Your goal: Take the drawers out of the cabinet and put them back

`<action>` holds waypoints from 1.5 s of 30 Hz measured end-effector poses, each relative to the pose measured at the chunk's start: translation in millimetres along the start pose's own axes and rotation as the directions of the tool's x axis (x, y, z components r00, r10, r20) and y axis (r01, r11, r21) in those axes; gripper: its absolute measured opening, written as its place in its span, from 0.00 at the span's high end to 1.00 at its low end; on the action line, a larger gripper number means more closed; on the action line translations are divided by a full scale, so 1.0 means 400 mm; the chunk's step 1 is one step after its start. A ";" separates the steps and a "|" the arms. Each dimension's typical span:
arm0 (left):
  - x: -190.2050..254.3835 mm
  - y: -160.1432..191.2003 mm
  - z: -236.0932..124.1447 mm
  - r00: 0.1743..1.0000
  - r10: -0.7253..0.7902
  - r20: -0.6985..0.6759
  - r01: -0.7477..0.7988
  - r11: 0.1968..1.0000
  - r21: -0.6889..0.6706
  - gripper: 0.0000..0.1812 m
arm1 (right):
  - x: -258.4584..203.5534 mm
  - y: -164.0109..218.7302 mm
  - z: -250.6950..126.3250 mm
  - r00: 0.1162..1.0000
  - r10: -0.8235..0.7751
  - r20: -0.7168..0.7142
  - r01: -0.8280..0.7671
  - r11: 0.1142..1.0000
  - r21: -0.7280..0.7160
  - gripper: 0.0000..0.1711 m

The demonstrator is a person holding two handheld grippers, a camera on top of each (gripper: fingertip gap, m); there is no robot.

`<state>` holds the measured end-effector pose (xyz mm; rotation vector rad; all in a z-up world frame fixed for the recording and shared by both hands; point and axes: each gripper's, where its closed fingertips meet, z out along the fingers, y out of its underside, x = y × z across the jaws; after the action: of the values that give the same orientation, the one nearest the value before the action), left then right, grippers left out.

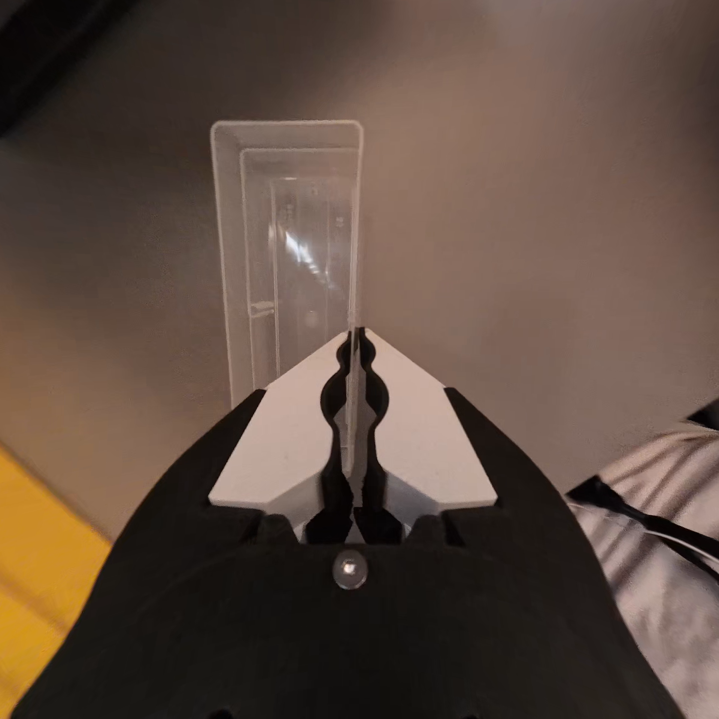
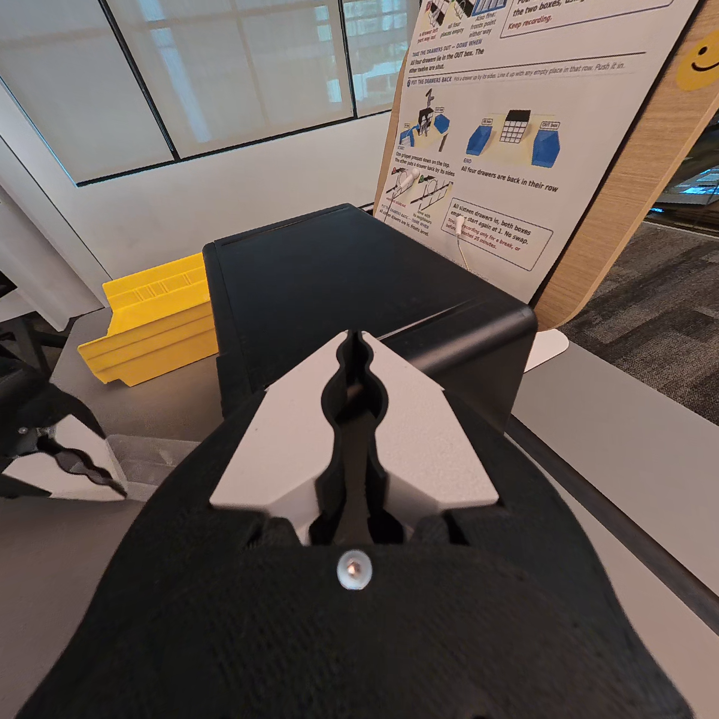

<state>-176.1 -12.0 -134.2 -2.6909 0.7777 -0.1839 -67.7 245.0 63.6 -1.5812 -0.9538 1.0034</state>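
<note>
My left gripper (image 1: 355,334) is shut on the thin side wall of a clear plastic drawer (image 1: 284,241), which hangs above the grey table (image 1: 505,233). In the right wrist view that gripper (image 2: 116,494) shows at the left with the clear drawer (image 2: 144,455) beside it, in front of the cabinet. The black cabinet (image 2: 350,280) stands in the middle of the table. My right gripper (image 2: 355,335) is shut and empty, with its tips at the front edge of the cabinet's top. The cabinet's front face is hidden.
A yellow bin (image 2: 155,323) lies left of the cabinet; its yellow edge shows in the left wrist view (image 1: 35,525). A wooden board (image 2: 622,194) with an instruction sheet (image 2: 505,155) stands behind the cabinet. A striped sleeve (image 1: 661,505) is at the right. The table edge (image 2: 607,502) runs at right.
</note>
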 end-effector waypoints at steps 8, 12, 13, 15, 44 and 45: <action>-0.007 -0.011 0.025 0.998 -0.041 -0.038 0.041 0.999 0.018 1.00 | 0.000 0.000 0.000 1.000 0.000 0.005 0.000 1.000 -0.001 1.00; -0.022 -0.026 -0.018 0.999 -0.039 -0.005 0.039 0.992 0.118 0.85 | 0.000 0.000 0.000 1.000 -0.001 0.004 0.001 1.000 0.000 1.00; -0.035 -0.035 -0.041 0.999 -0.045 0.028 0.039 0.984 0.171 0.77 | 0.000 0.000 0.000 1.000 -0.002 0.002 0.002 1.000 -0.001 1.00; -0.057 -0.046 -0.083 0.994 -0.064 0.090 0.038 0.962 0.271 0.60 | 0.000 0.000 0.000 1.000 -0.004 0.002 0.004 1.000 -0.002 1.00; -0.120 -0.072 -0.060 0.970 -0.235 0.070 0.224 0.965 0.137 0.66 | 0.000 -0.001 -0.001 1.000 0.013 0.020 -0.014 1.000 0.009 1.00; -0.123 -0.083 -0.065 0.966 -0.249 0.066 0.239 0.962 0.132 0.66 | 0.000 -0.001 -0.001 1.000 0.013 0.020 -0.013 1.000 0.009 1.00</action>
<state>-206.9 33.6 -99.6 -2.6509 0.3938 -0.1719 -67.5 245.1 64.0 -1.5743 -0.9522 1.0328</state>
